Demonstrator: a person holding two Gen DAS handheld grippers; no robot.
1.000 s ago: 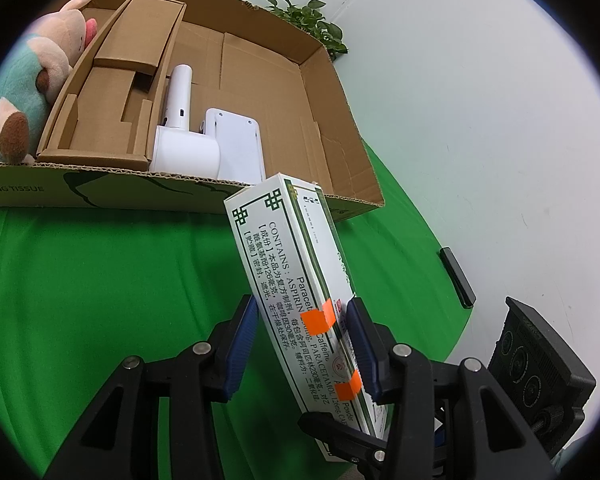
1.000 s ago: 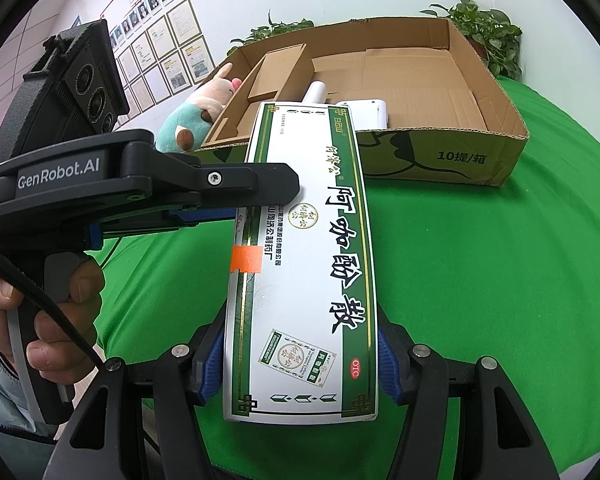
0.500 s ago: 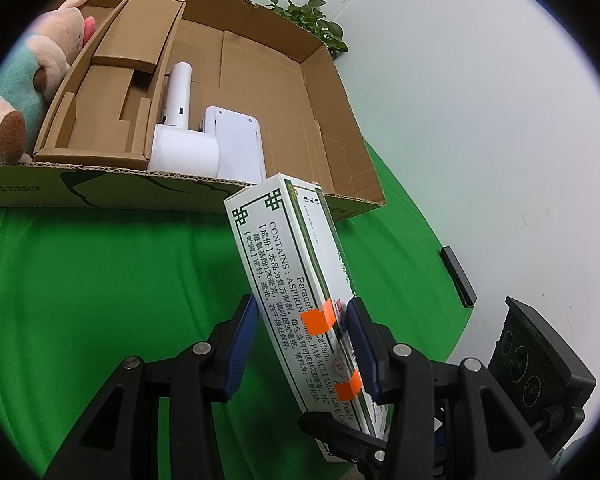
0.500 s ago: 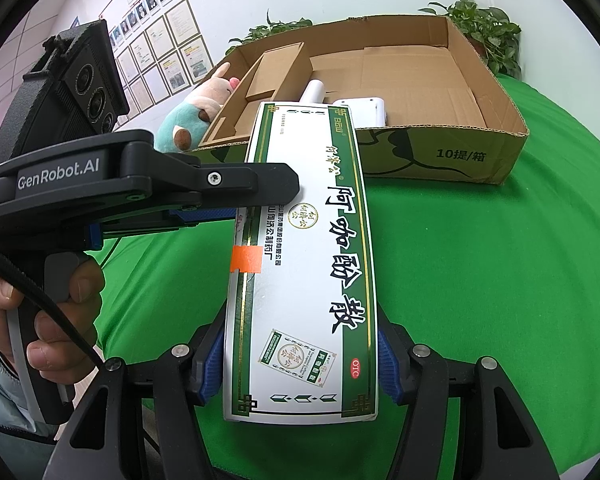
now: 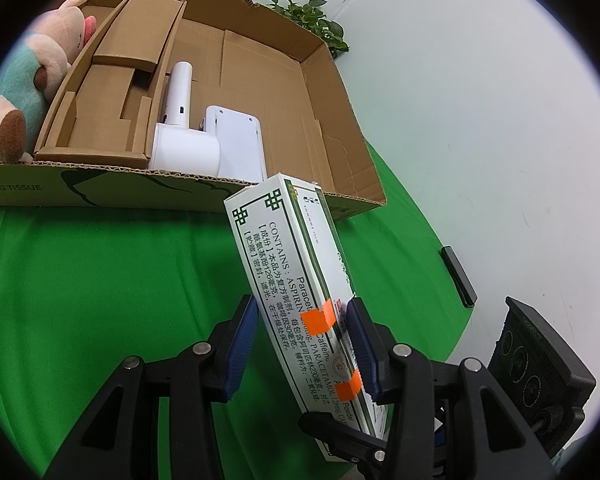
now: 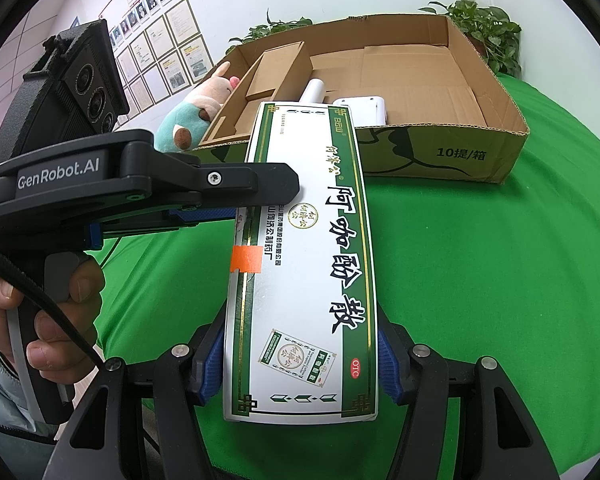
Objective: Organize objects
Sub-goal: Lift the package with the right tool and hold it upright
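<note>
Green cloth (image 6: 460, 280), glossy medicine box (image 6: 300, 272), corrugated carton (image 6: 440, 152)

Left wrist view: low over the green cloth (image 5: 100, 280), facing along its fingers toward the carton (image 5: 260, 80). Right wrist view: same facing, from the other side. Shared, close up: the box (image 5: 296, 276) (image 6: 312, 264), carton, cloth.

Right half of the cardboard box (image 6: 420, 80) is bare; cardboard insert (image 5: 112, 92) and white device (image 5: 188, 148) crowd its left.
</note>
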